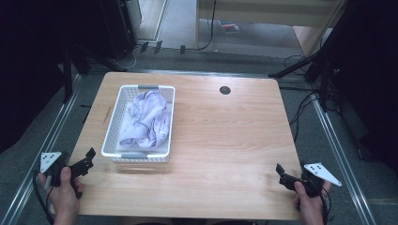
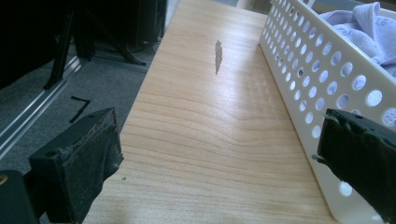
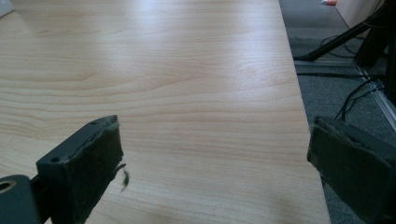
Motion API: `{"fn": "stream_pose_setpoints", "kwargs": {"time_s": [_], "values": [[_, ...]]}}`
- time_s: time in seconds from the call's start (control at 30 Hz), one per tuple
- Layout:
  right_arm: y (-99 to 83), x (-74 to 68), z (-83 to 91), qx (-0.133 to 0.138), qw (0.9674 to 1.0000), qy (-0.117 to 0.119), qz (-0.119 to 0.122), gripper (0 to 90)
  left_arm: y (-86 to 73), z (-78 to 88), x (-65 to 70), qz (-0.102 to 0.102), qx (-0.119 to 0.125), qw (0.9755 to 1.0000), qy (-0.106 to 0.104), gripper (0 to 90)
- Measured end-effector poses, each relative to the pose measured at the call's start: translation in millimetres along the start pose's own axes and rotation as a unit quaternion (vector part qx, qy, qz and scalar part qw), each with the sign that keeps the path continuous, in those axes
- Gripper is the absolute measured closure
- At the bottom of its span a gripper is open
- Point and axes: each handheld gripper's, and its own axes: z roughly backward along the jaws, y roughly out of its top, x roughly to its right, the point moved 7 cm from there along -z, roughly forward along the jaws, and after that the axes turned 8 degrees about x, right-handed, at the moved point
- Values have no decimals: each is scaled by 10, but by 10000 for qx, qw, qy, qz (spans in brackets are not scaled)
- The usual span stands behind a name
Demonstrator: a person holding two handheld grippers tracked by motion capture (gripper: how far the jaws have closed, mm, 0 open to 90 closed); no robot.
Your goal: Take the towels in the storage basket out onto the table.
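Holding both tongs spread wide and empty. Left tongs [image 1: 87, 157] sit at the near-left corner of the tabletop [image 1: 225, 154], just beside the near-left corner of the basket [image 1: 110, 136]. Right tongs [image 1: 280, 172] sit at the near-right edge, well apart from everything.

Target as I read it: the lavender cloth [image 1: 148, 119], crumpled in the basket and heaped toward its far end.

Risks:
- Left gripper view shows the right-hand jaw nearly against the basket's perforated wall [image 2: 308, 79]. Going straight in likely clips the wall and shoves the basket. It looks like light plastic on smooth laminate, so it should slide easily.
- The cloth is bunched with loose folds. A shallow pinch probably catches one layer, the rest drags, and the basket may lift or tip with it.
- Fabric could snag on the rim or the grey handles while being pulled out.
- Right tongs are close to the tabletop edge. Little margin there, and its cable hangs off that side.

Materials:
- Jaw pads [image 3: 93, 163]: dark foam or felt, frayed at the edges, with a loose fibre hanging off the right gripper's left-hand pad. Grip is probably soft, possibly worn.
- Basket: white, rectangular, rigid, with rows of round holes and rounded corners.
- Cloth: thin and soft, wrinkled, faint print that's too small to read.
- Tabletop: light wood grain, smooth, slight sheen, a dark elongated mark [image 2: 217, 56] left of the basket and a round cable grommet [image 1: 225, 90] at the far side.
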Motion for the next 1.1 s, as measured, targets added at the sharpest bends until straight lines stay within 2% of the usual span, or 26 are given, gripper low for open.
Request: {"fn": "stream_pose_setpoints", "kwargs": {"time_s": [0.17, 0.23, 0.43, 0.47, 0.63, 0.73, 0.77, 0.8, 0.87, 0.9, 0.93, 1.1], "values": [[1, 1, -1, 12, 10000, -2, 11, 34, -1, -15, -4, -75, -98, 9999, 54, 0], [1, -1, -3, 10, 10000, 1, 33, 34, 9, -16, 5, -97, -130, 9999, 9, 0], [1, 0, -4, 3, 10000, -2, 29, 34, 84, 17, 27, -19, -187, 9998, -23, 0], [1, 0, -4, 4, 10000, 0, 28, 34, 178, 60, 77, -76, -167, 9998, -100, 0], [1, 0, -2, 5, 10000, -8, 22, 34, 402, 133, 249, -278, -220, 9988, -333, 0], [1, 1, -2, 4, 10000, -2, 25, 34, 500, 117, 367, -351, -342, 9979, -427, 0], [1, -1, -3, 6, 10000, 1, 27, 34, 500, 117, 367, -351, -342, 9979, -427, 0], [1, -1, -3, 10, 10000, -4, 29, 34, 553, 87, 457, -438, -428, 9967, -537, 0], [1, -1, -3, 7, 10000, -1, 27, 34, 595, 46, 545, -541, -525, 9954, -596, 0], [1, -1, -3, 7, 10000, -1, 27, 34, 595, 46, 545, -541, -525, 9954, -596, 0], [1, 0, -4, 7, 10000, -4, 28, 34, 636, 7, 641, -607, -605, 9939, -696, 0], [1, -1, -3, 10, 10000, -4, 27, 34, 713, -105, 914, -894, -820, 9883, -928, 0]]}}
